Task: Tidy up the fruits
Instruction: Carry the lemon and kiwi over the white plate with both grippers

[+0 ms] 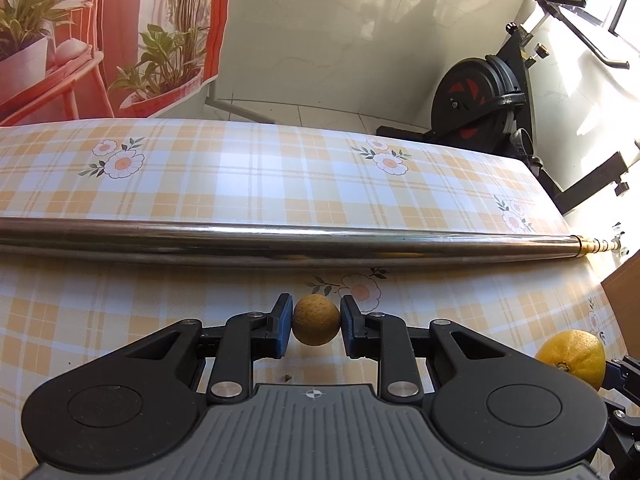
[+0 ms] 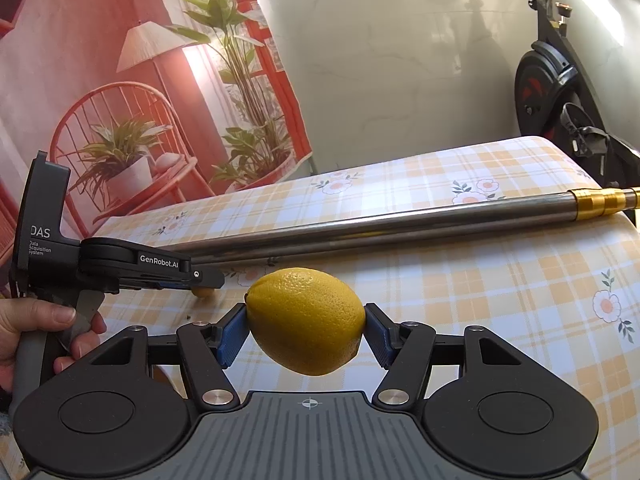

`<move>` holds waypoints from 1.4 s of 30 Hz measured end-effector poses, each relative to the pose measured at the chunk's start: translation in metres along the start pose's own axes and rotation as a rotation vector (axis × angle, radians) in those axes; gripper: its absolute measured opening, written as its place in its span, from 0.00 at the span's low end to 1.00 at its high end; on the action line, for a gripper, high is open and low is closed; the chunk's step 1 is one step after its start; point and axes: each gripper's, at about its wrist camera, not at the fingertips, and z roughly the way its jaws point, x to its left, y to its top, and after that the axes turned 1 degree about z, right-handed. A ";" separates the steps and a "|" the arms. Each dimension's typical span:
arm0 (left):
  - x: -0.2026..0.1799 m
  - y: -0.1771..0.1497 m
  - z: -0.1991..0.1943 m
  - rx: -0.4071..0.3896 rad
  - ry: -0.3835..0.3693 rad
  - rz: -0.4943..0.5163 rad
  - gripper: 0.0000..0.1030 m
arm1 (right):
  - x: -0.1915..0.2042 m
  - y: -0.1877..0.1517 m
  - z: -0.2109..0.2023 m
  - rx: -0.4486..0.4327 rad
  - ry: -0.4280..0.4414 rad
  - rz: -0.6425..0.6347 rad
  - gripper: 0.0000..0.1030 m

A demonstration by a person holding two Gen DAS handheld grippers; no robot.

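Note:
My left gripper (image 1: pixel 316 326) is shut on a small brownish round fruit (image 1: pixel 316 325), close over the checked tablecloth (image 1: pixel 240 176). In the right wrist view the left gripper (image 2: pixel 204 280) shows from the side at the left, with the small fruit (image 2: pixel 203 292) peeking out under its tips. My right gripper (image 2: pixel 306 332) is shut on a large yellow lemon (image 2: pixel 306 320) and holds it above the table. The lemon also shows at the right edge of the left wrist view (image 1: pixel 574 356).
A long steel pole (image 1: pixel 280 242) with a brass end (image 2: pixel 600 200) lies across the table beyond both grippers. An exercise bike (image 1: pixel 480 100) stands past the table's far right edge. A printed backdrop (image 2: pixel 120 100) hangs behind on the left. A cardboard box corner (image 1: pixel 624 292) is at the right.

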 end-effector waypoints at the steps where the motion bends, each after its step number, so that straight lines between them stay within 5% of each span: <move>1: -0.001 -0.001 -0.006 -0.007 -0.005 0.011 0.26 | 0.001 -0.001 -0.002 -0.001 0.002 0.002 0.56; 19: 0.019 -0.076 -0.147 -0.067 -0.086 0.077 0.26 | 0.063 -0.028 -0.044 0.041 0.078 -0.089 0.56; 42: 0.043 -0.120 -0.169 -0.056 -0.105 0.008 0.26 | 0.156 -0.069 -0.047 0.193 0.191 -0.362 0.56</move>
